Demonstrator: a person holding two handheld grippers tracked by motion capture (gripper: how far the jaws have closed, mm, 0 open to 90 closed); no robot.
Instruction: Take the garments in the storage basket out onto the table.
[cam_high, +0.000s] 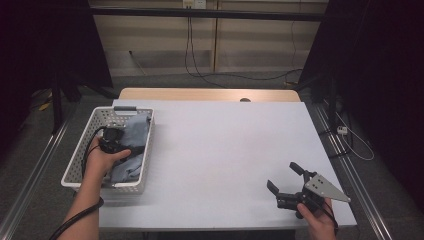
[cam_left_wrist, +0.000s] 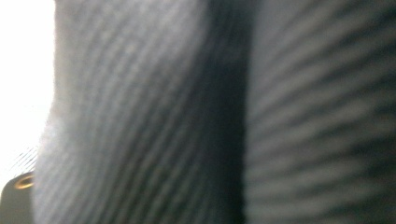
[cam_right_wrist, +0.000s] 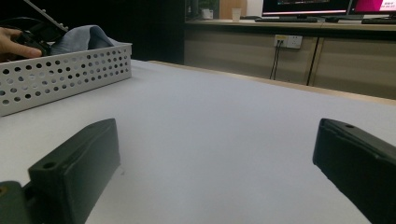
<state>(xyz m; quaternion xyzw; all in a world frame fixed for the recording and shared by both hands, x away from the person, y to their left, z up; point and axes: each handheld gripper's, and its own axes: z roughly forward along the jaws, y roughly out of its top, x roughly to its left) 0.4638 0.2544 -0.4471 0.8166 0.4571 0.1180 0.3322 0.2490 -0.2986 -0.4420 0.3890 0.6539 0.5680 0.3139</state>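
White-topped counter (cam_high: 225, 150) with a wooden far edge, standing on grey floor (cam_high: 200, 81). Beige panelled wall (cam_high: 250, 45) at far side; black cables (cam_high: 192, 55) hang from a wall socket (cam_high: 194, 4). Dark curtains (cam_high: 380, 75) at left and right. Monitors (cam_right_wrist: 306, 7) on a far desk.

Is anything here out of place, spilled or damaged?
Nothing looks spilled or damaged. The grey cloth is bunched loosely in the white basket at the table's left, a fold rising above the rim. The left hand-held gripper is down in the cloth. The right hand-held gripper sits open over bare table.
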